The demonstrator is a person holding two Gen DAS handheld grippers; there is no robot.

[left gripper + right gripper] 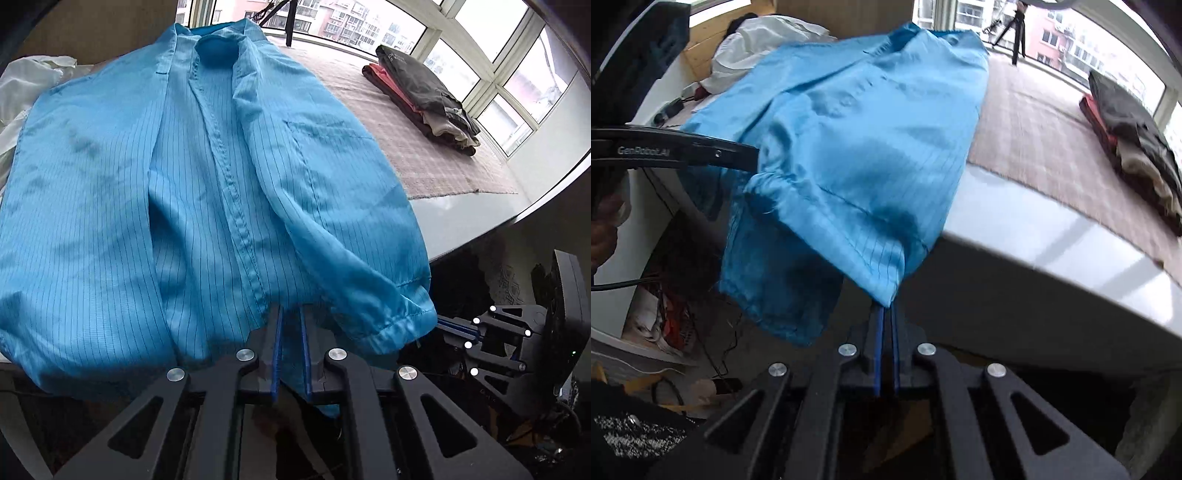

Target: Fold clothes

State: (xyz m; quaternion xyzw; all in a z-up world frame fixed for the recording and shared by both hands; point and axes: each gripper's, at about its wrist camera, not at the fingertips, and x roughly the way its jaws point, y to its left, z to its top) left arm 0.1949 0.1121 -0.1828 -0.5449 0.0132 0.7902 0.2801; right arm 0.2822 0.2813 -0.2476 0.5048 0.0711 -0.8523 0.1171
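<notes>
Windows are running behind a pale glossy table [469,218] partly covered by a pinkish checked mat [417,147]. Left gripper [291,314] is pinching the lower hem of the blue striped coat [207,177], blue pads pressed close on the cloth at the table's near edge. Right gripper [886,310] is clamping a corner of the same coat's hem, where it is hanging over the table's edge. Coat is lying front-up across the table, collar toward the windows. White garment [26,85] is bunching beyond its left shoulder. Folded clothes stack [424,96] is sitting on the mat, well apart. No containers visible.
</notes>
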